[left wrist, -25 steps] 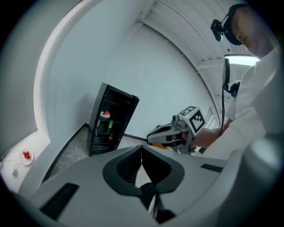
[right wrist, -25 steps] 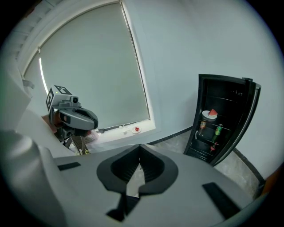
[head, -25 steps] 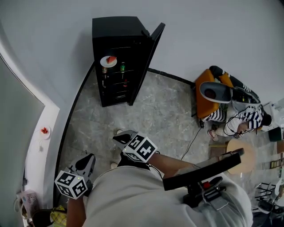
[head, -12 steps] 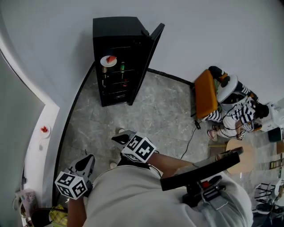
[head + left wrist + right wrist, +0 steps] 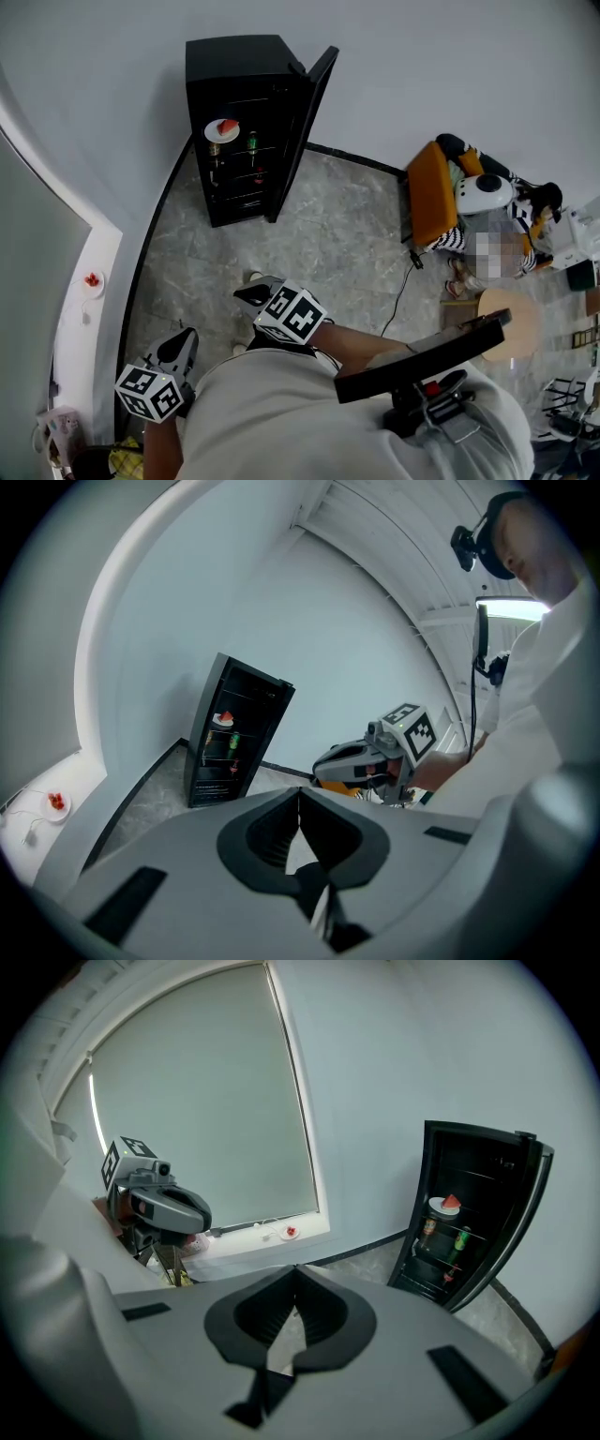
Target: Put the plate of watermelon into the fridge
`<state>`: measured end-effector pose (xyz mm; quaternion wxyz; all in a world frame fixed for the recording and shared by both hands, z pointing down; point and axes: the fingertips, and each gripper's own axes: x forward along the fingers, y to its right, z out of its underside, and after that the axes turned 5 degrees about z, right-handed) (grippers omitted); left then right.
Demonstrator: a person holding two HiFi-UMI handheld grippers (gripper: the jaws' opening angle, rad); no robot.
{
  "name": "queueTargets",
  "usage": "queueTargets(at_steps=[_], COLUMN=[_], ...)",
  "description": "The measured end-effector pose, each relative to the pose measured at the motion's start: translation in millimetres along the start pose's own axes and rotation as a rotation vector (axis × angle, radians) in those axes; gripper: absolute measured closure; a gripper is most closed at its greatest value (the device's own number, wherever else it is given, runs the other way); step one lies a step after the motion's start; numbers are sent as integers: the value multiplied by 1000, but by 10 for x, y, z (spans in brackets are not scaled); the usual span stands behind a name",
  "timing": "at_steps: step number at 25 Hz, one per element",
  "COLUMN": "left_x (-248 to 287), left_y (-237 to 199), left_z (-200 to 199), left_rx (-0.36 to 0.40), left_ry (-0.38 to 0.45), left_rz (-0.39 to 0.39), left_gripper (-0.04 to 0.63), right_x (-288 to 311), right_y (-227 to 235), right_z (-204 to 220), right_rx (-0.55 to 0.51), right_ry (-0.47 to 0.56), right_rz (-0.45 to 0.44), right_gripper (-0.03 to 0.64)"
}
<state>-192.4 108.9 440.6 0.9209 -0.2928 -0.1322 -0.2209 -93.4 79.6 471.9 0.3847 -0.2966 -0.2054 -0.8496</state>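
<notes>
The plate of watermelon (image 5: 223, 129) rests on the top shelf of the black fridge (image 5: 234, 56), whose door (image 5: 305, 122) stands open to the right. The plate also shows in the left gripper view (image 5: 223, 720) and the right gripper view (image 5: 448, 1207). My left gripper (image 5: 178, 345) is shut and empty, low at my left side. My right gripper (image 5: 246, 292) is also shut with nothing in it, held in front of my body. Both are far from the fridge, across a stretch of stone floor.
Bottles (image 5: 251, 143) stand on the fridge's lower shelves. A small dish with red pieces (image 5: 91, 280) lies on the white window sill at left. At right a seated person is beside an orange chair (image 5: 431, 192) and a round wooden table (image 5: 511, 323).
The fridge has drifted slightly left in the head view. The seated person at right has shifted. Both grippers keep their places and stay shut.
</notes>
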Motion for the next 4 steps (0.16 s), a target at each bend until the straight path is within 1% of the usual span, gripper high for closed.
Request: queueTargets(at_steps=[4], left_x=[55], left_y=[-7], left_z=[-46], left_rx=[5], left_ry=[1], left_rz=[5], left_gripper=[583], right_x=[-1], right_y=[56], right_z=[-1], right_rx=[-1], right_ry=[0], right_rz=[5], right_gripper=[601])
